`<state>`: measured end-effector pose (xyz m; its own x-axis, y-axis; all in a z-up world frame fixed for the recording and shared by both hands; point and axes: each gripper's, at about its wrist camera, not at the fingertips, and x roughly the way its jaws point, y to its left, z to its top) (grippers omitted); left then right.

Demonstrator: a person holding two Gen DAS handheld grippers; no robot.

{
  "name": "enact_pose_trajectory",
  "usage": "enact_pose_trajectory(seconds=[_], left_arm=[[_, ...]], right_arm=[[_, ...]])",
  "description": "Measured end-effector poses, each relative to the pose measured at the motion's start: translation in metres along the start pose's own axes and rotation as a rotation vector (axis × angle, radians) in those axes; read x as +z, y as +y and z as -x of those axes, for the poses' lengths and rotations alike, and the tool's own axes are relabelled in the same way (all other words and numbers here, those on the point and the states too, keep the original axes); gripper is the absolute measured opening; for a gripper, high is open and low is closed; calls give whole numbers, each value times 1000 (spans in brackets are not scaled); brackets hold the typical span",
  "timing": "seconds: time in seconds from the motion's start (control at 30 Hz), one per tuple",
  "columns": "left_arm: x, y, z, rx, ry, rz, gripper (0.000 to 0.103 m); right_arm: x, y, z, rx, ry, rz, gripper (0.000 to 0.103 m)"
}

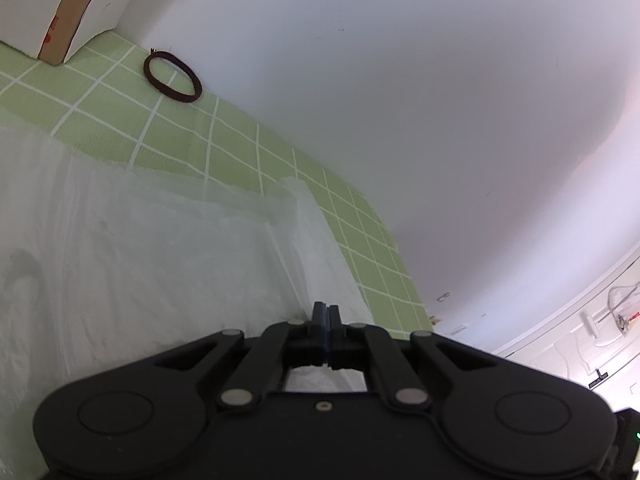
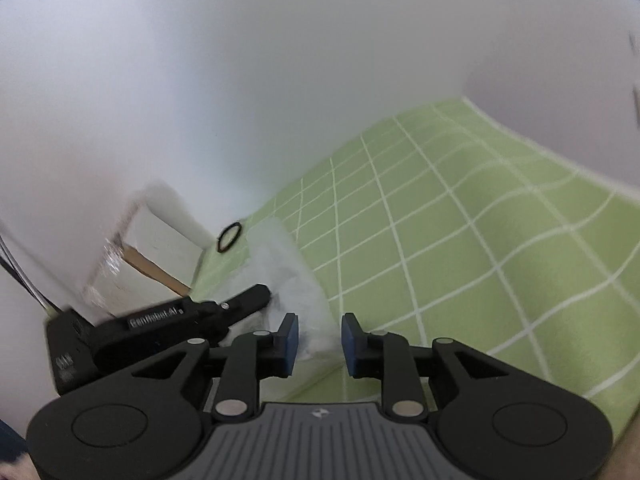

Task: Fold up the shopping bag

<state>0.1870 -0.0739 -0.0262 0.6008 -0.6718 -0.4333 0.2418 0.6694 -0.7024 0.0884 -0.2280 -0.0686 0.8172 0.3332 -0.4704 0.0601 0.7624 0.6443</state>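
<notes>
On green checked cloth (image 2: 460, 240), shopping bag (image 1: 140, 248), seemingly part-folded.

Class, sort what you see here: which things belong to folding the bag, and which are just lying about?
Belong:
bag
left tongs, shut on the bag
right tongs, open

Lying about:
hair band
box

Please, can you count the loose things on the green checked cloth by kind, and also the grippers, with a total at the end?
Translucent white shopping bag: 1
Dark hair tie: 1
White cardboard box: 1
Grippers: 2, the left gripper with jaws shut on the shopping bag, the right gripper with jaws open
Total: 5
</notes>
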Motion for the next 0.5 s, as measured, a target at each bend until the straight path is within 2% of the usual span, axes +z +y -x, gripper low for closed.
enact_pose_trajectory(seconds=[0.17, 0.27, 0.4, 0.5], left_arm=[[2, 2, -2, -3, 1, -1, 2], [2, 1, 0, -3, 1, -1, 2], [2, 1, 1, -4, 1, 0, 2], [3, 2, 1, -1, -1, 5, 2]], right_arm=[[16, -23, -13, 101, 43, -141, 27], [21, -29, -21, 146, 70, -167, 28], [32, -31, -34, 179, 97, -142, 28], [43, -27, -46, 154, 121, -25, 26]])
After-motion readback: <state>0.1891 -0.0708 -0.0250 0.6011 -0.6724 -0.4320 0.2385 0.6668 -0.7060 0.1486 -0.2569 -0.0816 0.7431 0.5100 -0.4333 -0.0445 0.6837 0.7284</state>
